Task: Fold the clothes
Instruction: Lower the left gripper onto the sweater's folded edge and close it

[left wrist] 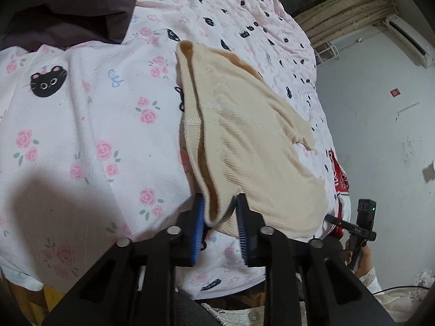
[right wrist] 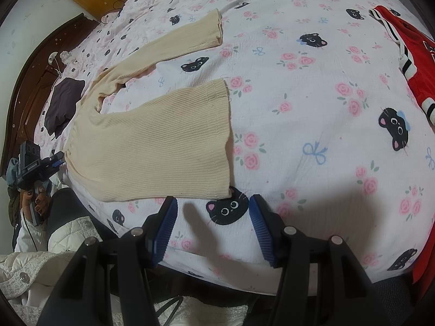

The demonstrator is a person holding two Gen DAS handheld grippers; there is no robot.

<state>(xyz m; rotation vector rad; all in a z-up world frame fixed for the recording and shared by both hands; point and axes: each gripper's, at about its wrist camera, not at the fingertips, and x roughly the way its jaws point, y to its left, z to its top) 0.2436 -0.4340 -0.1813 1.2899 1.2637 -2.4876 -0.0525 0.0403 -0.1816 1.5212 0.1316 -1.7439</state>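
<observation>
A cream ribbed long-sleeved top (right wrist: pixel 152 141) lies on the bed, folded lengthwise, one sleeve (right wrist: pixel 174 40) stretched to the far side. My left gripper (left wrist: pixel 220 212) is shut on the top's shoulder end (left wrist: pixel 214 206), with the cloth (left wrist: pixel 244 135) bunched between the blue pads. It also shows in the right wrist view (right wrist: pixel 55 161) at the top's left end. My right gripper (right wrist: pixel 213 212) is open and empty, just off the near hem corner (right wrist: pixel 225 190). It also shows in the left wrist view (left wrist: pixel 333 220), beside the cloth's far edge.
A pink bedsheet (right wrist: pixel 312 114) with black cats and roses covers the bed. A red garment (right wrist: pixel 407 62) lies at the right edge. A dark purple garment (right wrist: pixel 64 103) lies by the wooden headboard (right wrist: pixel 32 68). A white wall (left wrist: pixel 380 135) stands beyond the bed.
</observation>
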